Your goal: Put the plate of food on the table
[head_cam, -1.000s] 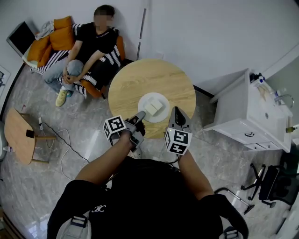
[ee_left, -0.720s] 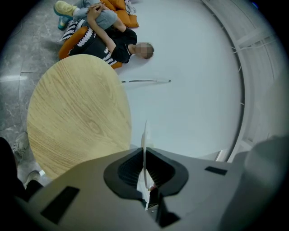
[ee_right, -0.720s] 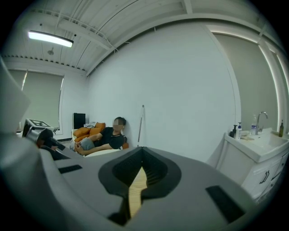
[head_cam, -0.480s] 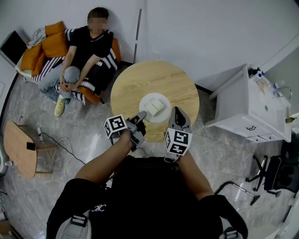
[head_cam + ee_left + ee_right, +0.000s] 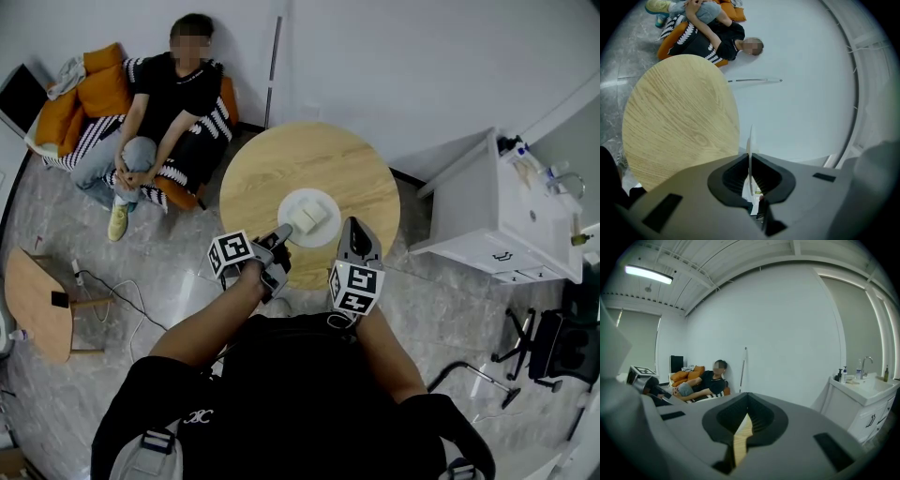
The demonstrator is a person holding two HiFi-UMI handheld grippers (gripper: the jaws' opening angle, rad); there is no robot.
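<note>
A white plate (image 5: 324, 201) carrying pale blocks of food (image 5: 305, 218) sits over the near part of the round wooden table (image 5: 281, 164). I cannot tell whether it rests on the wood. My left gripper (image 5: 281, 232) is shut on the plate's near-left rim. In the left gripper view that rim shows edge-on as a thin white line, the plate (image 5: 750, 150), between the closed jaws of the left gripper (image 5: 750, 165), with the table (image 5: 679, 122) to the left. My right gripper (image 5: 354, 230) hovers just right of the plate, shut and holding nothing. A sliver of table (image 5: 739, 439) shows past the right gripper (image 5: 746, 417).
A person (image 5: 173, 94) sits on an orange-cushioned sofa beyond the table. A white cabinet with a sink (image 5: 506, 216) stands at the right, and a black chair (image 5: 553, 347) near it. A small wooden side table (image 5: 37, 300) and a floor cable (image 5: 122, 281) are at the left.
The whole view has drifted slightly. The plate stays in my left gripper over the table, and the right gripper keeps its place beside it.
</note>
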